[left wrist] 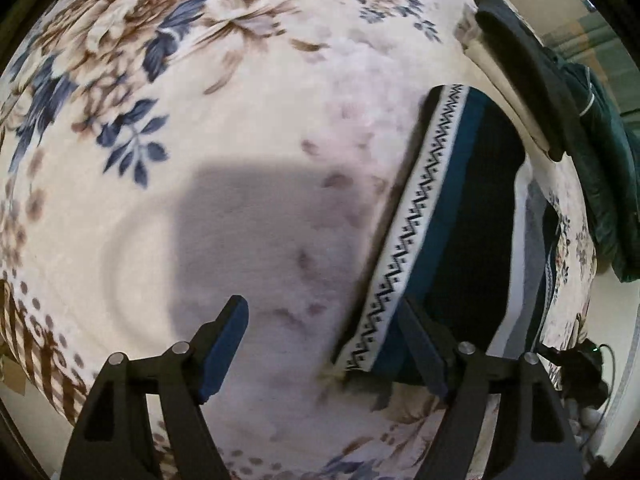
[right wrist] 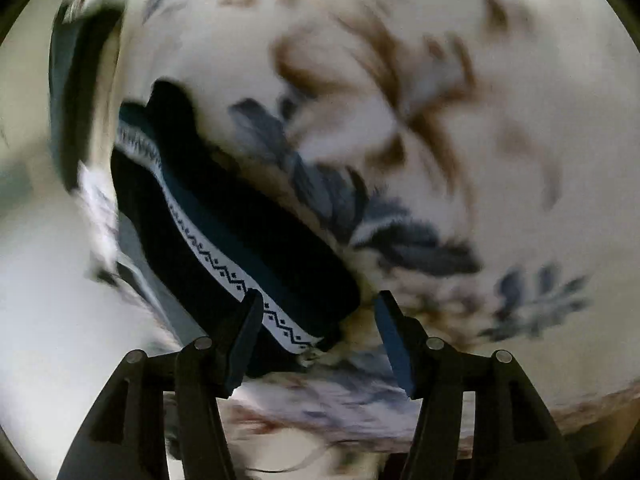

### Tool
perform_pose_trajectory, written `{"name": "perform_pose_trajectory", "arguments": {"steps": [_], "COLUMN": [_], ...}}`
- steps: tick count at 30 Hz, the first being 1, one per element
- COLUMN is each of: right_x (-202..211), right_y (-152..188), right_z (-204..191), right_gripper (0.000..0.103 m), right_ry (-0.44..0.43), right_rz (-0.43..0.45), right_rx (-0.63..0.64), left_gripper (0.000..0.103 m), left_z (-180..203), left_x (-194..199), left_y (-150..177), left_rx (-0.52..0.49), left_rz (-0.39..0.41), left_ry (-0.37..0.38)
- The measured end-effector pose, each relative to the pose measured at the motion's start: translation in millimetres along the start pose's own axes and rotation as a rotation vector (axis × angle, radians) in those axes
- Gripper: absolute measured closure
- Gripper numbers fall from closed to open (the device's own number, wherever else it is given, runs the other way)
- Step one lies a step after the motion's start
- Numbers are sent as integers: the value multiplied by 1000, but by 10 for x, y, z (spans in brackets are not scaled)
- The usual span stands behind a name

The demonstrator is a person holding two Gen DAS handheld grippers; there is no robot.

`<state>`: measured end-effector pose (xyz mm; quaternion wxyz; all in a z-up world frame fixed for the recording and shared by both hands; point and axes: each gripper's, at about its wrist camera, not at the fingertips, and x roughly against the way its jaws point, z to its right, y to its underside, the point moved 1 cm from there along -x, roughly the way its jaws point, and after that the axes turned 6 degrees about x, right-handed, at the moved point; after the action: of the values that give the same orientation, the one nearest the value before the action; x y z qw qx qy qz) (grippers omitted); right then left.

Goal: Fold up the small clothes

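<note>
Left wrist view: my left gripper (left wrist: 324, 344) is spread wide above a plush blanket (left wrist: 248, 112) printed with brown and blue flowers on a cream ground; its pile looks soft and slightly mottled. Nothing lies between the fingers, though the right-hand finger tip sits at the near edge of the folded garment (left wrist: 452, 216). This garment is dark, black with a teal band and a white woven strip (left wrist: 412, 224) bearing a black zigzag pattern, and it lies flat on the blanket to the right of centre, running diagonally away from me. A blocky shadow (left wrist: 248, 232) falls on the blanket just left of it. Beyond the garment, a long black and cream object (left wrist: 516, 76) lies at a slant near the blanket's edge; I cannot tell what it is. Further right a dark green cloth (left wrist: 608, 168) is bunched, and a small black device with cable (left wrist: 580, 364) sits low at the right.

Right wrist view, strongly blurred: my right gripper (right wrist: 316, 344) is likewise spread, with the near corner of the garment (right wrist: 224, 240) lying in the gap; its left finger overlaps the patterned strip (right wrist: 224, 276) without pinching it. The floral blanket (right wrist: 460, 140) fills the rest of the field.
</note>
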<state>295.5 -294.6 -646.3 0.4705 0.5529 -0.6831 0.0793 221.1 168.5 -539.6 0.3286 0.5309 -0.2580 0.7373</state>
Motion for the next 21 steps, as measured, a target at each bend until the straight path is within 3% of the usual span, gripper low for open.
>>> {"name": "perform_pose_trajectory", "arguments": {"steps": [1, 2, 3, 4, 10, 16, 19, 20, 21], "right_x": [-50, -104, -124, -122, 302, 175, 83, 105, 150], "right_y": [25, 56, 86, 115, 398, 458, 244, 198, 137], "right_z": [51, 86, 94, 88, -66, 34, 55, 32, -2], "right_gripper": [43, 49, 65, 96, 97, 95, 78, 60, 49], "right_ry": [-35, -92, -118, -128, -105, -47, -24, -23, -39], "right_rz": [9, 23, 36, 56, 202, 121, 53, 55, 70], "right_rx": [-11, -14, -18, -16, 34, 72, 103, 129, 165], "left_gripper": [27, 27, 27, 27, 27, 27, 27, 27, 27], "left_z": [25, 44, 54, 76, 165, 174, 187, 193, 192], "left_x": [11, 19, 37, 66, 203, 146, 71, 36, 2], "left_y": [11, 7, 14, 21, 22, 21, -14, -37, -58], "left_rx": [-5, -8, -10, -17, -45, -52, -62, -64, -65], "left_rz": [0, 0, 1, 2, 20, 3, -8, -15, -23], "left_ry": [-6, -11, -11, -10, -6, 26, 58, 81, 107]}}
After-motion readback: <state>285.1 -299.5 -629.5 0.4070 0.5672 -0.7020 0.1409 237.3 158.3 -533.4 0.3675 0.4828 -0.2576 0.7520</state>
